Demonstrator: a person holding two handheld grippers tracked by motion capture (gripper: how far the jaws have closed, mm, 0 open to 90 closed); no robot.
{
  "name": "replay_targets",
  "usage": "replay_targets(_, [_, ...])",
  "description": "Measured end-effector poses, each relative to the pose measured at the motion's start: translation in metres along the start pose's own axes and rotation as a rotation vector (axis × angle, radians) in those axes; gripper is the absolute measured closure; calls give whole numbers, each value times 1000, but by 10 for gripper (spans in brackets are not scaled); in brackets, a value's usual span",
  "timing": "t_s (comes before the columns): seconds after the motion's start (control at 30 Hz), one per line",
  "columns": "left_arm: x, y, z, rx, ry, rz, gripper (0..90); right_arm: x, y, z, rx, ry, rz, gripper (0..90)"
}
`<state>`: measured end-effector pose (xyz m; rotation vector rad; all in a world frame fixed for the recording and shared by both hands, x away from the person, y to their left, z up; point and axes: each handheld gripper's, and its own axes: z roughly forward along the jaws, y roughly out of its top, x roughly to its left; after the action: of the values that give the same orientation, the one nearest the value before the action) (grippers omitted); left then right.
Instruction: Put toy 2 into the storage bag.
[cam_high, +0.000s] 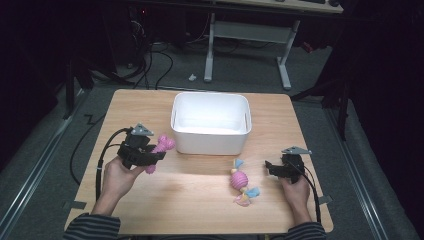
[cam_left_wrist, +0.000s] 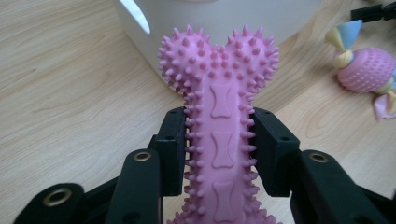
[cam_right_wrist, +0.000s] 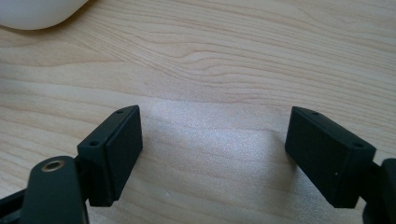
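A pink spiky bone toy (cam_high: 161, 148) (cam_left_wrist: 219, 116) is clamped across its shaft by my left gripper (cam_high: 150, 154) (cam_left_wrist: 219, 149), held off the wooden table (cam_high: 195, 200) just left of a white bin (cam_high: 210, 122). A pink knobbly ball toy (cam_high: 240, 181) (cam_left_wrist: 369, 70) with blue and yellow fabric ends lies on the table in front of the bin. My right gripper (cam_high: 270, 167) (cam_right_wrist: 212, 154) rests open at the right of that ball toy, jaws wide apart over bare wood with nothing between them.
The white bin's wall (cam_left_wrist: 224, 18) stands close behind the bone toy, and its corner (cam_right_wrist: 37, 11) shows in the right gripper view. A desk frame (cam_high: 250, 35) and cables lie on the floor beyond the table's far edge.
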<state>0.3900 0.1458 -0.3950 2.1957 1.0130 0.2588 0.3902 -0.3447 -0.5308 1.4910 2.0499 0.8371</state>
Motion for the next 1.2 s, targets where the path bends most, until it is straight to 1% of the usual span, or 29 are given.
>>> replay_targets(0.1, [0,4,-2,1,-2,6,584,0,0,0,0,0,0,191])
replay_targets(0.27, [-1,10,-6,-18,0,26,584,0,0,0,0,1,-1,191])
replay_targets(0.3, [-2,12,-6,-20,-3,25,585,0,0,0,0,1,0,191])
replay_targets(0.37, [-4,16,-8,-17,-2,37,585,0,0,0,-1,1,0,191])
replay_targets(0.4, [-4,16,-8,-17,-2,37,585,0,0,0,-1,1,0,191])
replay_targets(0.47, [-5,19,-9,-20,-1,41,585,0,0,0,-1,2,-1,191])
replay_targets(0.57, [-4,26,-12,-30,-16,43,585,0,0,0,-1,2,-1,191])
replay_targets(0.77, [-7,38,-15,-40,-30,58,585,0,0,0,-1,1,-1,192])
replay_targets(0.93, [-11,46,-17,-42,-35,78,585,0,0,0,-1,1,-1,192])
replay_targets(0.97, [-12,47,-18,-44,-27,85,585,0,0,0,-1,1,0,192])
replay_targets(1.03, [-12,52,-18,-46,-35,86,585,0,0,0,-1,1,0,192])
replay_targets(1.07, [-13,54,-19,-49,-30,90,585,0,0,0,-1,2,-1,192])
replay_targets(1.13, [-13,57,-19,-52,-36,88,585,0,0,0,-1,1,-1,192])
replay_targets(1.2, [-13,60,-19,-52,-32,93,585,0,0,0,-1,1,-1,192])
